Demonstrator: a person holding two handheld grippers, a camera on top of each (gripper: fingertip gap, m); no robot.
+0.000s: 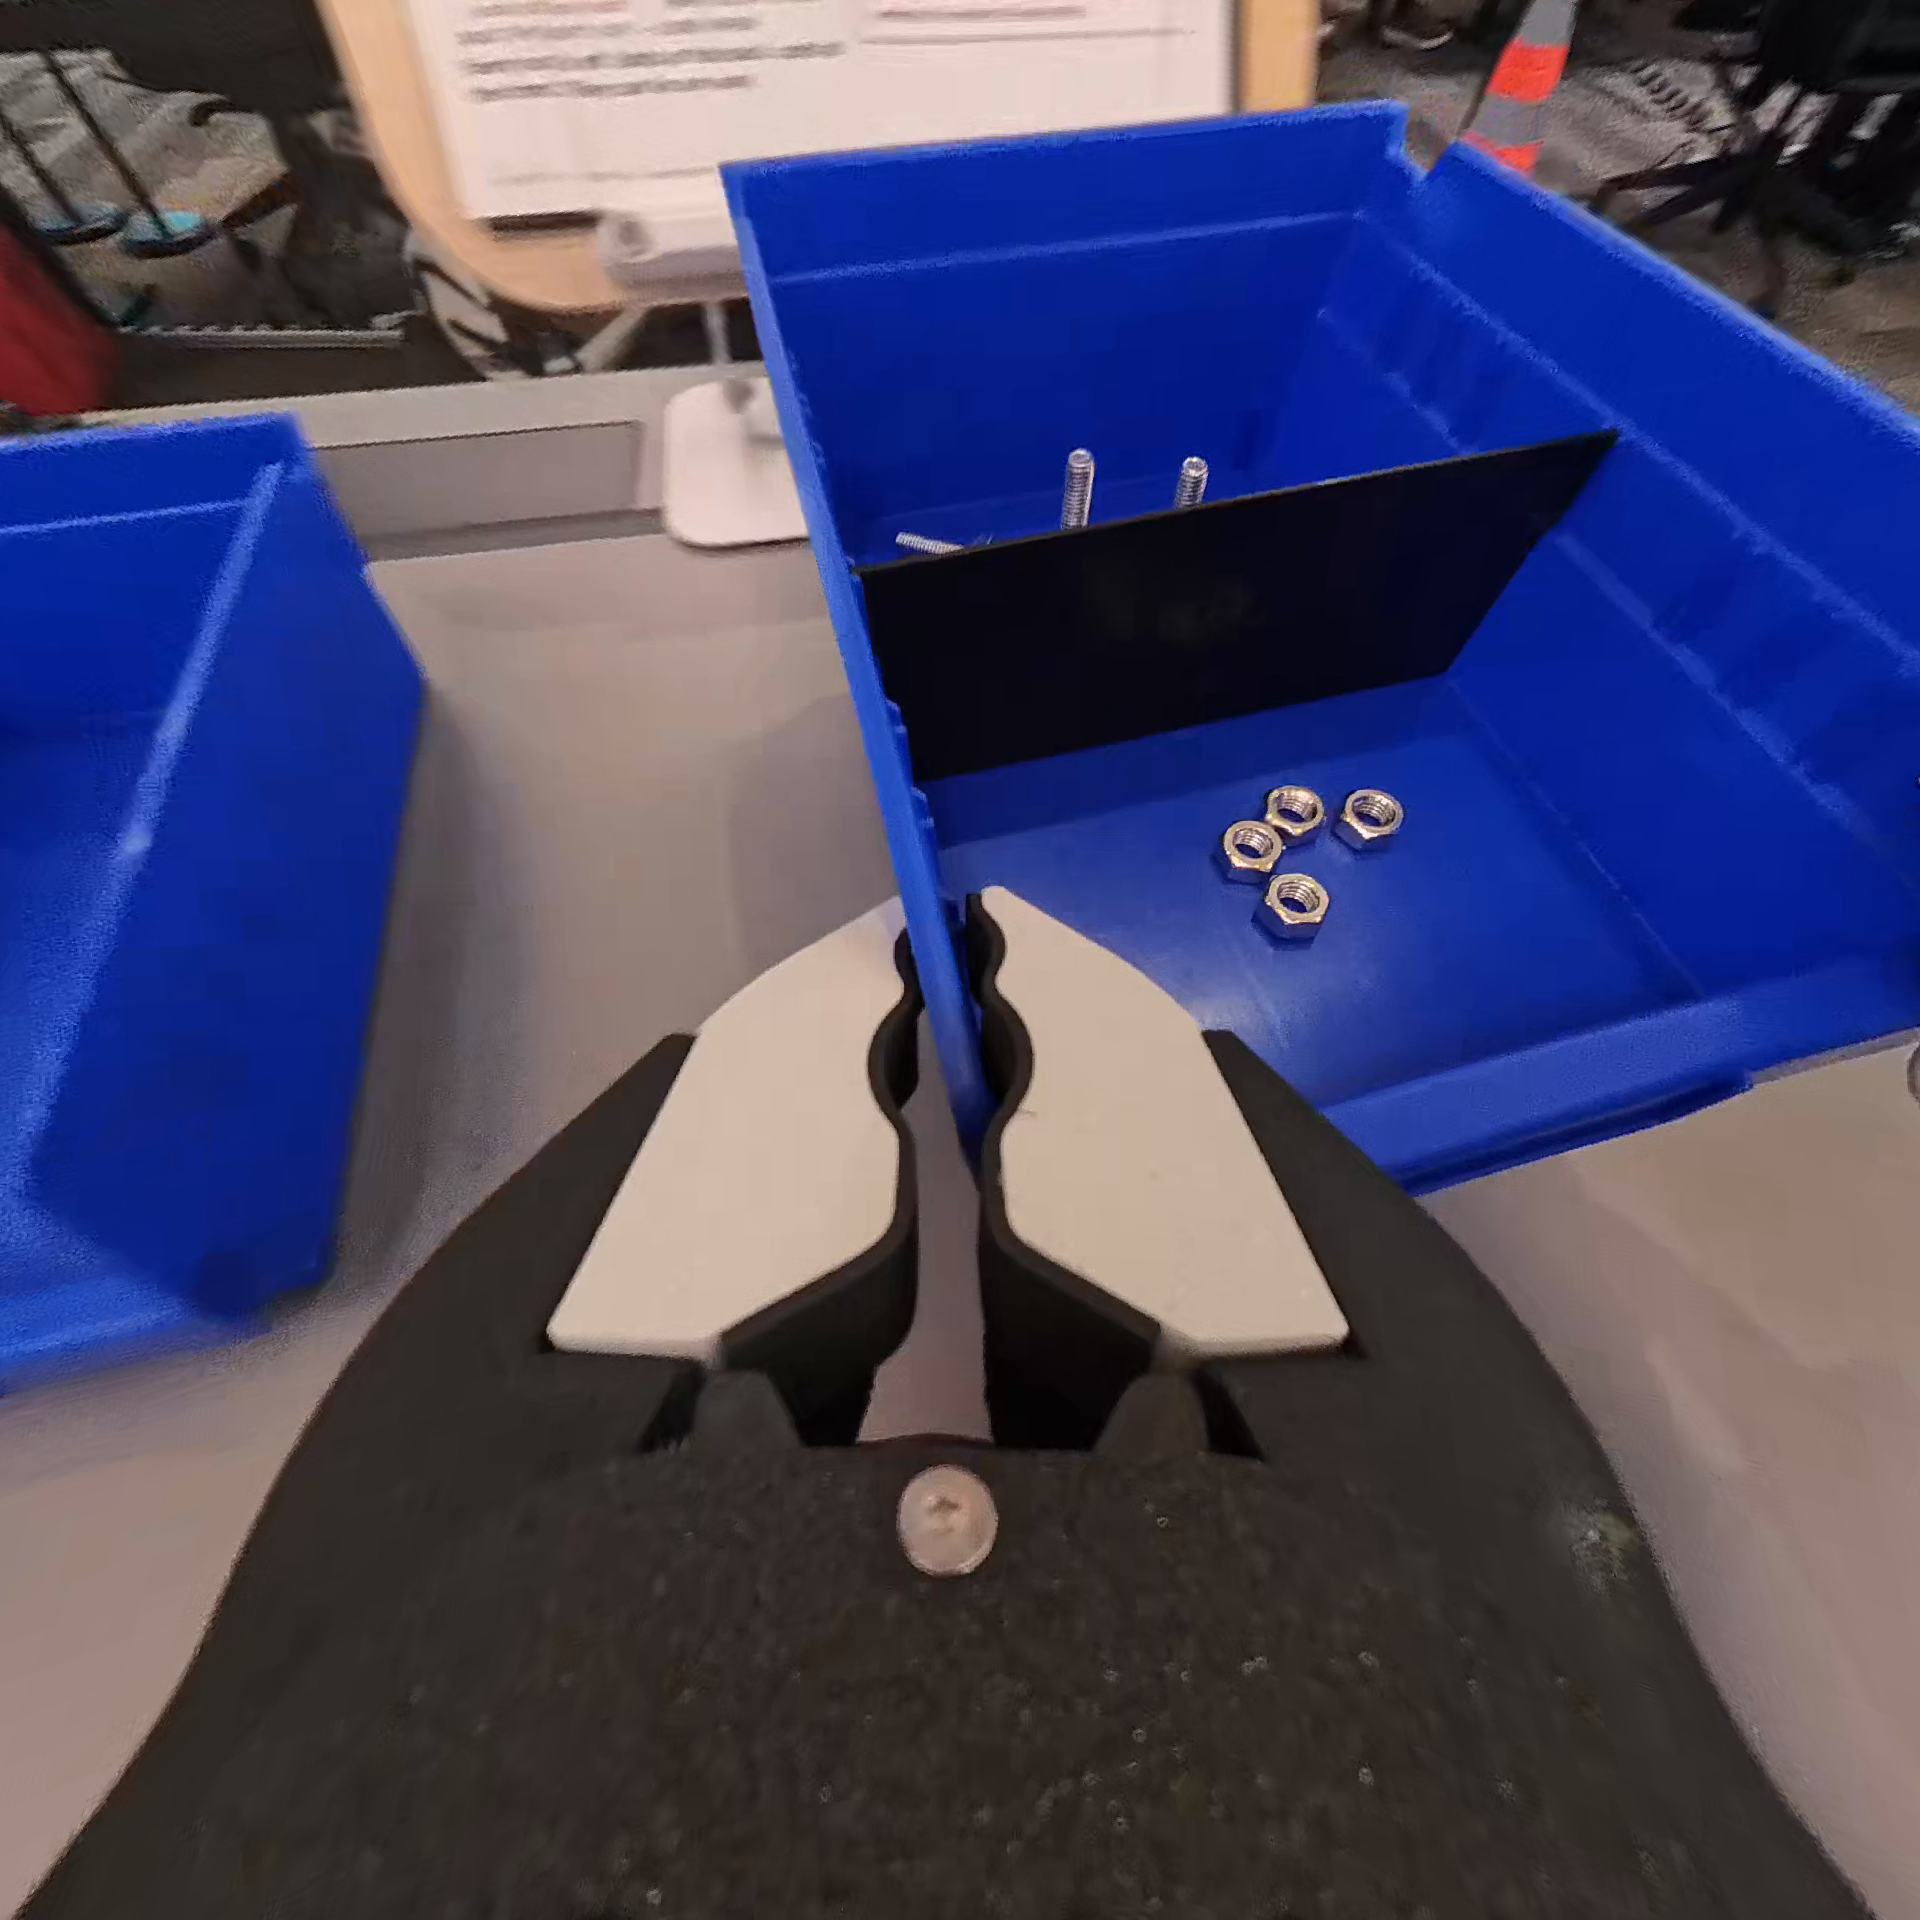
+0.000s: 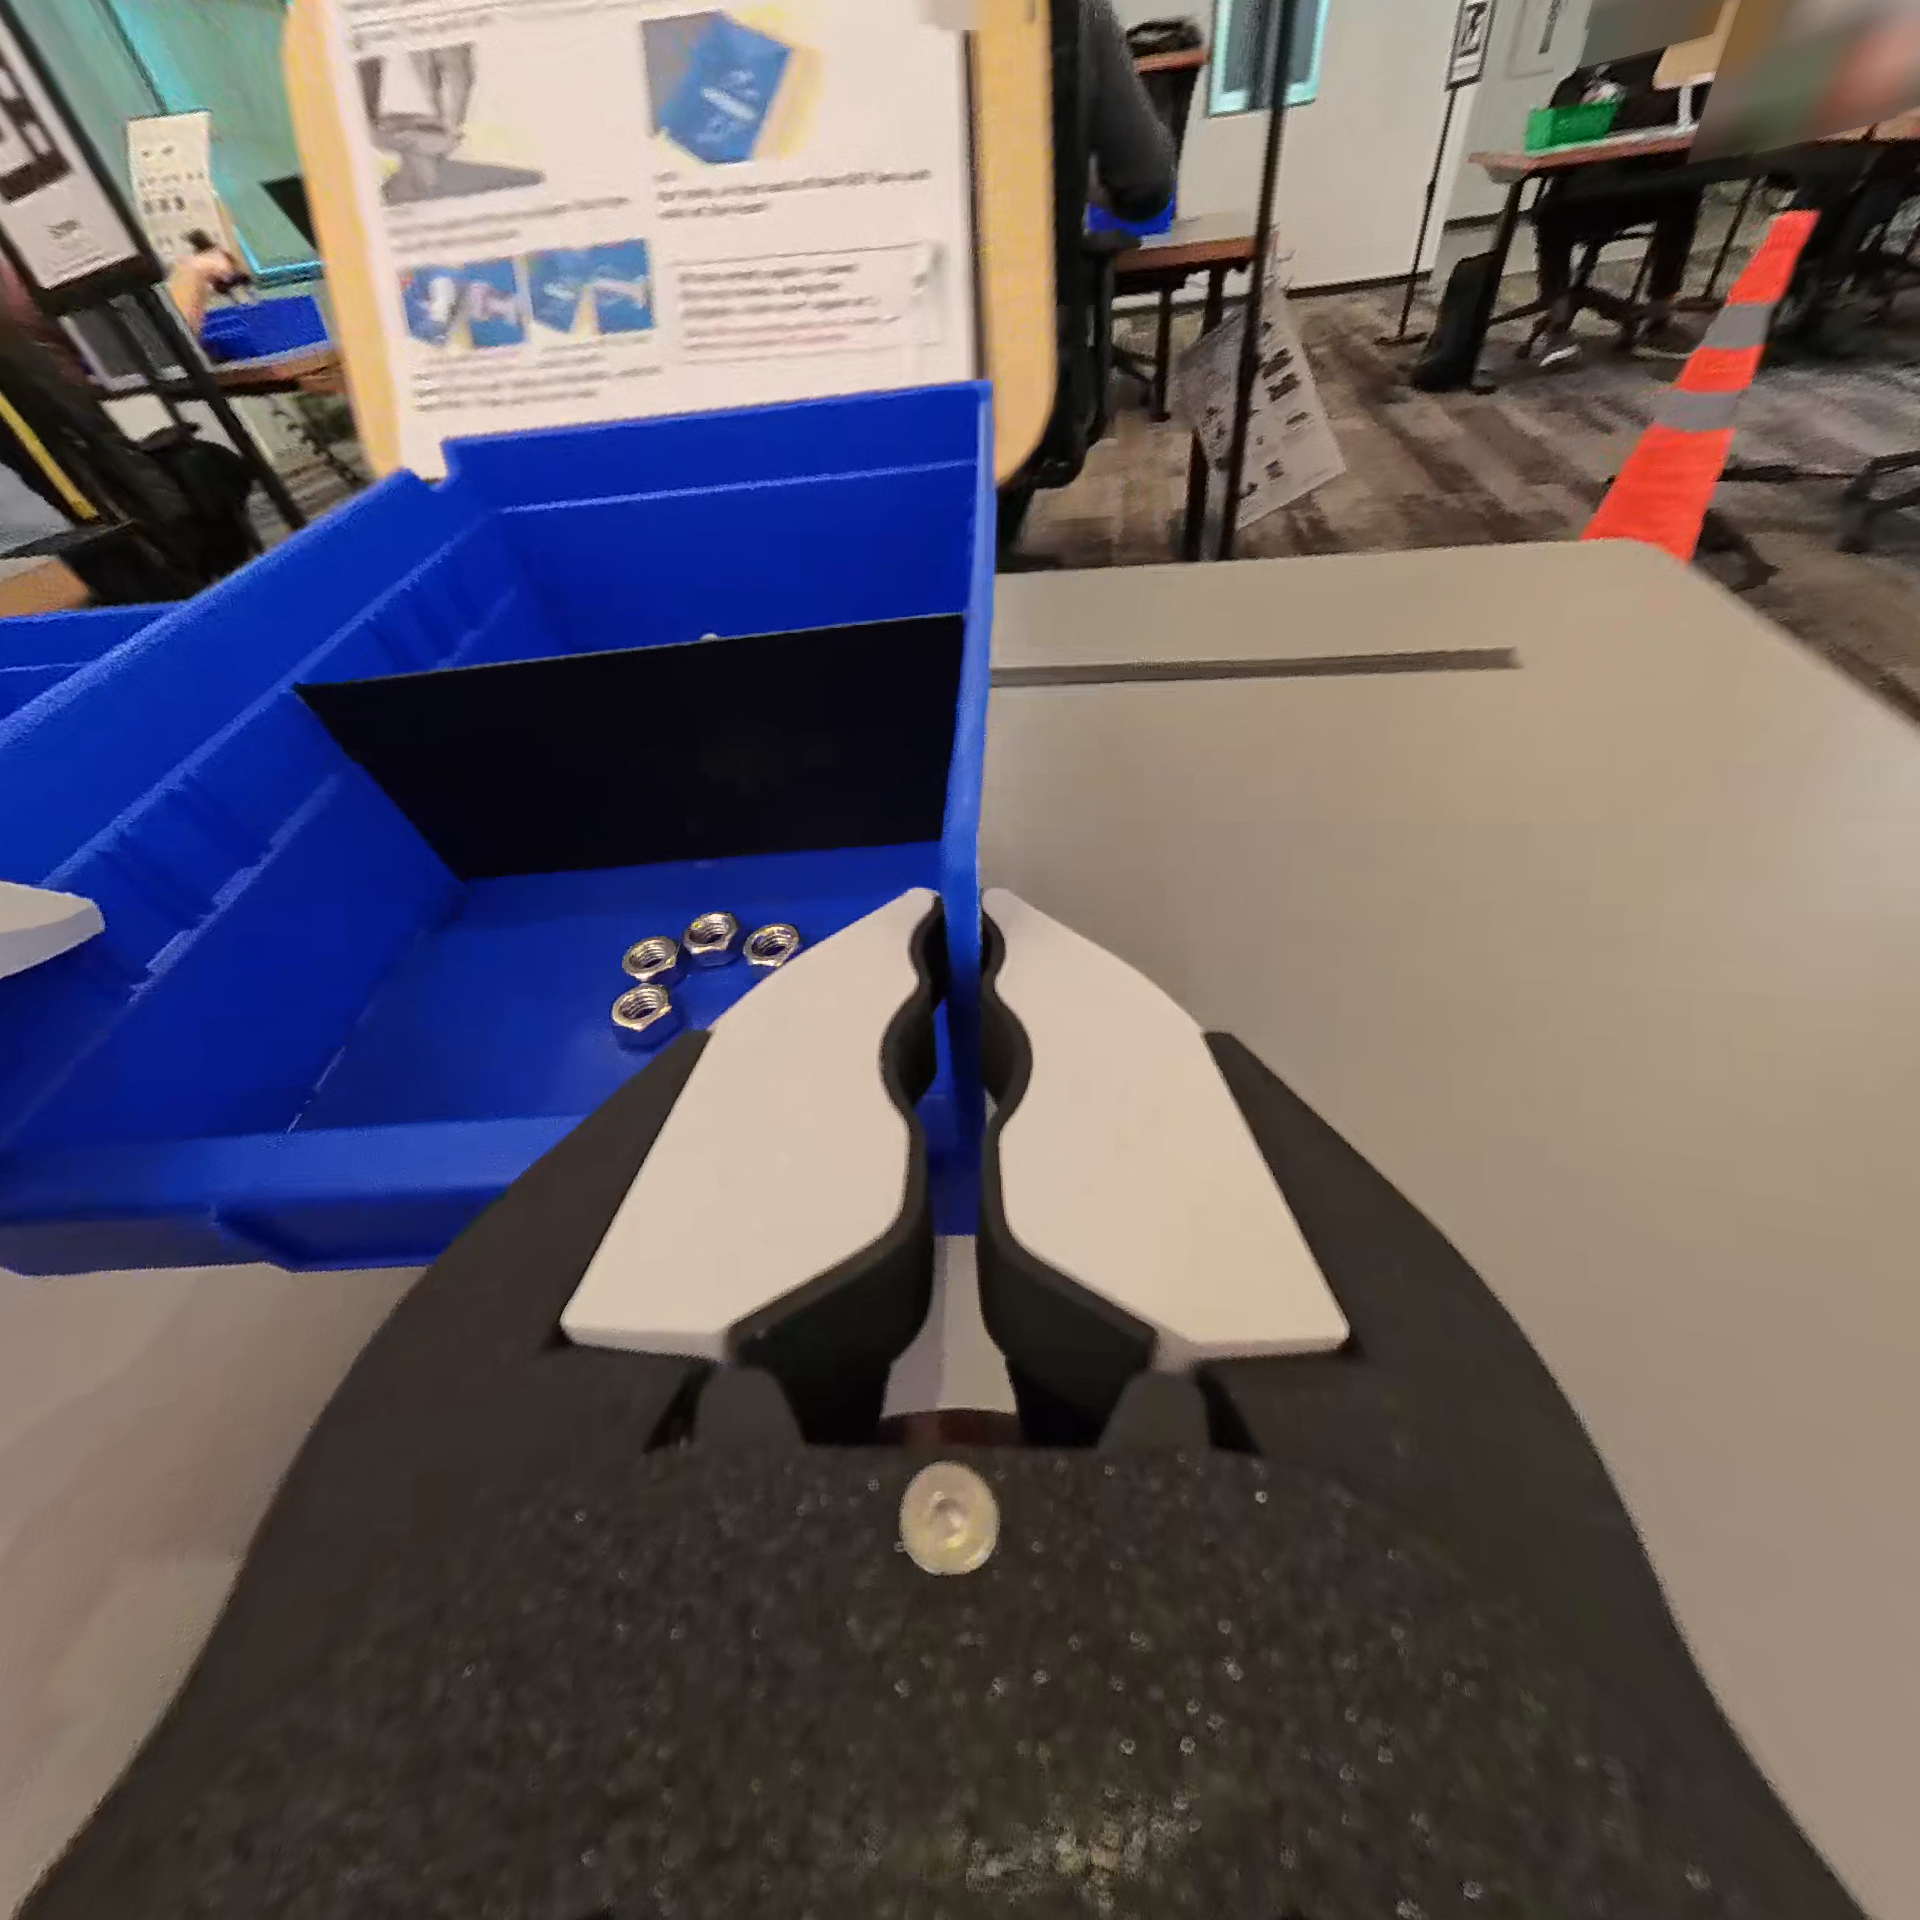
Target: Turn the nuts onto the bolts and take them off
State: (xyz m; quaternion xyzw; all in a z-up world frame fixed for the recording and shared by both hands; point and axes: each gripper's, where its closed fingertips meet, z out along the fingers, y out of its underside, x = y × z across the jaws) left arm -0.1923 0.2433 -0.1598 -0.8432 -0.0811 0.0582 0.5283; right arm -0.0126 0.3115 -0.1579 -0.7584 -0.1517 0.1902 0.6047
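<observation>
Two grippers are clamping opposite side walls of one blue bin (image 1: 1558, 623). On the left, the left gripper (image 1: 948, 940) is reaching forward and level, its jaws clenched on the bin's left wall near the front corner, one finger outside and one inside. On the right, the right gripper (image 2: 961, 925) is mirroring that pose, its jaws pinching the right wall the same way. Four nuts (image 1: 1294, 862) are lying loose in a tight cluster on the floor of the bin's front compartment. Behind the black divider (image 1: 1195, 623), three bolts (image 1: 1081, 488) are showing in the back compartment, two upright and one lying down. One second blue bin (image 1: 156, 831) is sitting further left on the grey table (image 1: 623, 779).
</observation>
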